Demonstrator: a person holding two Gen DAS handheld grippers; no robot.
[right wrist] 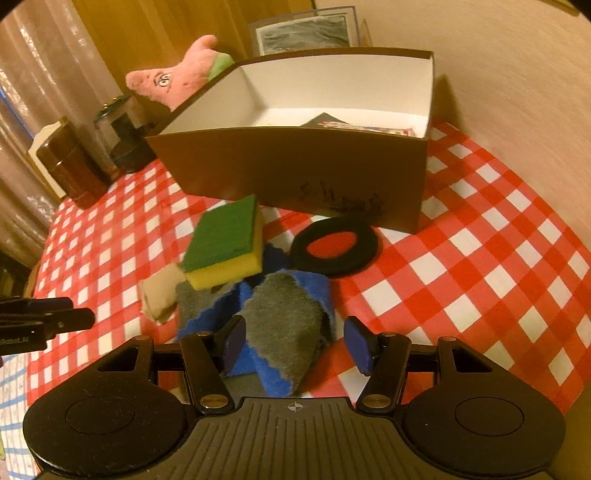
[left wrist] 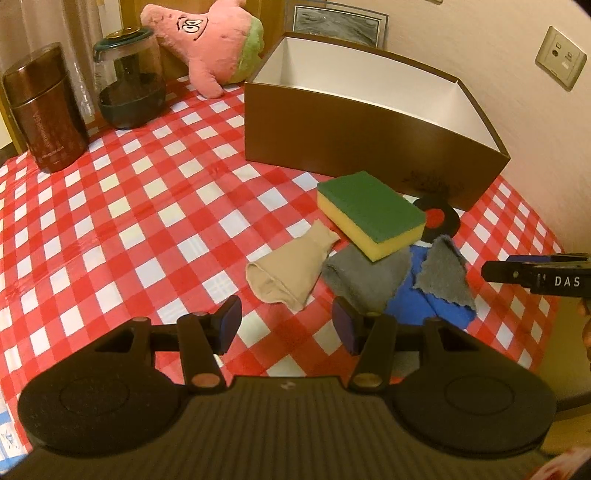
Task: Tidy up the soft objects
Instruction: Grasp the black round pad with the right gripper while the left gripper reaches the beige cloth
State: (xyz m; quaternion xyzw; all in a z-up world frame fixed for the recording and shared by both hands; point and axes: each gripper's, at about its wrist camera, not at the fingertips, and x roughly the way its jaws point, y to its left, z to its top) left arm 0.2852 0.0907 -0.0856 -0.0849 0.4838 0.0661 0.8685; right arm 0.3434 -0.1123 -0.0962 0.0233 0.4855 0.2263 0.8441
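- The left gripper (left wrist: 286, 325) hangs over the checked tablecloth (left wrist: 129, 221) with its jaws apart and nothing between them; the beige sock (left wrist: 286, 271) lies just beyond its tips.
- The right gripper (right wrist: 295, 345) also has its jaws apart, set either side of the near end of the grey and blue cloth (right wrist: 284, 332); the pads do not press on it.
- Each gripper shows at the edge of the other's view, side by side over the pile.
- The soft things lie in one heap on the tablecloth, in front of the box: the beige sock on the left, a folded grey cloth (left wrist: 364, 282) beside it, and the grey and blue cloth on the right.
- A sponge (left wrist: 371, 214), green on top and yellow below, rests tilted on the grey cloth, touching it.
- A black ring pad with a red centre (right wrist: 334, 251) lies flat between the heap and the box, partly behind the sponge in the left view.
- The brown box (left wrist: 354, 136) stands open, white inside; a dark item and a bright printed one lie at its bottom, too hidden to name.
- Behind and left of the box lies a pink plush toy (left wrist: 207, 40), leaning against the wooden back.
- At the far left stand a glass jar (left wrist: 127, 79) and a brown tin (left wrist: 44, 107), near each other.
- A framed picture (left wrist: 340, 22) leans on the wall behind the box.
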